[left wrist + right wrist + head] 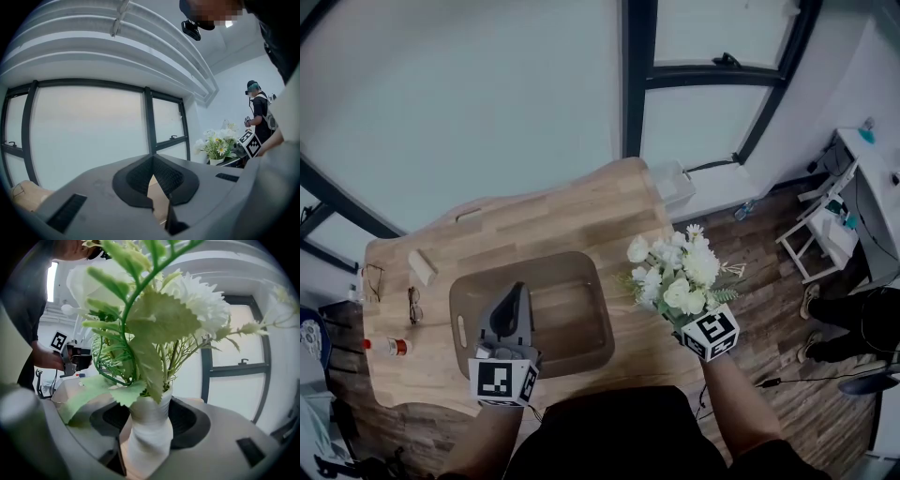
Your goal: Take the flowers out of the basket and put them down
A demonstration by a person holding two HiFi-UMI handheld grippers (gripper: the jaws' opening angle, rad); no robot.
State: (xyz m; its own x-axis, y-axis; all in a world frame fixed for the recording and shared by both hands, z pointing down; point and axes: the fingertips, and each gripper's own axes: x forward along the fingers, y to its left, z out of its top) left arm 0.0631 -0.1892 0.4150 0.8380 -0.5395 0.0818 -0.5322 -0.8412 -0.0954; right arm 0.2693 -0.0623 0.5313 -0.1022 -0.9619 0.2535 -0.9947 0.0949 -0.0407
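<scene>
A bouquet of white flowers [680, 272] with green leaves is held upright past the right edge of the wooden table [581, 211]. My right gripper [682, 323] is shut on its white wrapped stem [147, 437], with the blooms [159, 324] filling the right gripper view. The brown basket [605, 323], a shallow tray, lies on the table and looks bare inside. My left gripper [517, 292] hovers over the basket's left part, shut with nothing in it [157, 187]. In the left gripper view the flowers [216, 145] show far to the right.
Glasses [413, 305], a small red-capped bottle [389, 346] and a pale roll [422, 266] lie left of the basket. A white box [673, 184] sits on the floor beyond the table. A white stand [830, 234] and a person's legs [853, 323] are at the right.
</scene>
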